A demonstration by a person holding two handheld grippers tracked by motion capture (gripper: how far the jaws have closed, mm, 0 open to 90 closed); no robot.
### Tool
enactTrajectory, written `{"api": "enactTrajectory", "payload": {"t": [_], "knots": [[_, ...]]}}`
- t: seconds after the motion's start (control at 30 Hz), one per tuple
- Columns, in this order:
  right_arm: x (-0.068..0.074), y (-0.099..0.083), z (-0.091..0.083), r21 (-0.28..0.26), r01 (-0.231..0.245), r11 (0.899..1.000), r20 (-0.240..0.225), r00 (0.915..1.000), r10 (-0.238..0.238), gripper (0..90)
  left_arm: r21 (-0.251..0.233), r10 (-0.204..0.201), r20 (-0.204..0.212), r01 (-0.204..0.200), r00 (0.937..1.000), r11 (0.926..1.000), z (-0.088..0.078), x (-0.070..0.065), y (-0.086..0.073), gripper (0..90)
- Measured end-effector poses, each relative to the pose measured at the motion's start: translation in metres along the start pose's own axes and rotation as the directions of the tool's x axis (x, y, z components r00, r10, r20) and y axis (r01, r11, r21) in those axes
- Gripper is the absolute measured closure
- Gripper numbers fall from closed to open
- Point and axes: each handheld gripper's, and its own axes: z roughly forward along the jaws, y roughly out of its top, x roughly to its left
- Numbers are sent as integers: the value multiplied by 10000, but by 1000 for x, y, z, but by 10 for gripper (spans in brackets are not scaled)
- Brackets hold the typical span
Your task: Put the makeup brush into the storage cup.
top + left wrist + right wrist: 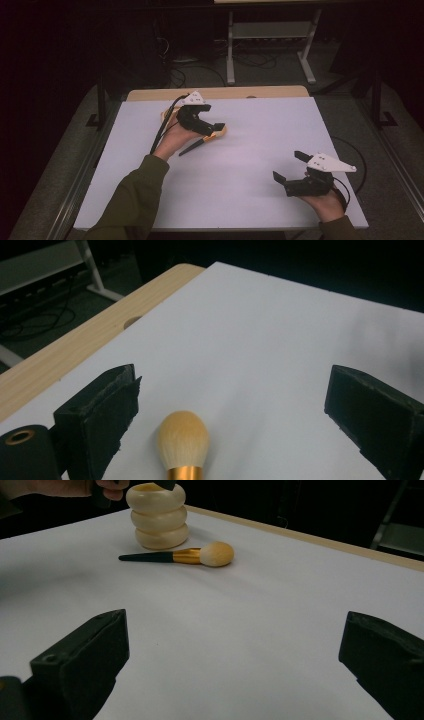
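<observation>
A makeup brush point(196, 145) with a black handle, gold ferrule and tan bristle head point(183, 439) lies flat on the white table top point(250, 165). My left gripper point(210, 120) hovers over its head end, open, with the bristles between the jaws near the left one and touching neither pad. Just behind the brush stands a cream ribbed holder point(157, 517), partly hidden by the left hand in the high view. My right gripper point(290, 166) rests near the front right, open with nothing in it, and faces the brush point(180, 556) from a distance.
A wooden strip point(220, 93) runs along the table's back edge, with a small hole point(132, 321) in it. Behind the table stand a metal frame point(270, 45) and loose cables on the floor. Bare white surface lies between the two grippers.
</observation>
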Motion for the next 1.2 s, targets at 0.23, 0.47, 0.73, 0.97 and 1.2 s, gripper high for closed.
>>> {"api": "enactTrajectory", "payload": {"t": [0.23,0.47,0.73,0.97,1.2], "knots": [[0,0,0,5,-41,10000,-12,10000,41,0,771,-109,-125,118,9999,9970,7,3,0,144],[0,0,-1,6,-41,10000,-27,10000,41,0,1339,-450,-210,474,9988,9899,12,7,-1,192],[0,0,-1,-1,-58,10000,-50,10000,58,0,2109,-253,-386,329,9989,9769,16,7,1,253],[0,0,-1,-8,-65,10000,-71,10000,65,0,2628,-191,-494,315,9986,9643,22,6,0,296],[-1,0,-1,-8,-69,10000,-76,9999,69,0,3027,-147,-652,338,9978,9525,26,9,-3,339]]}}
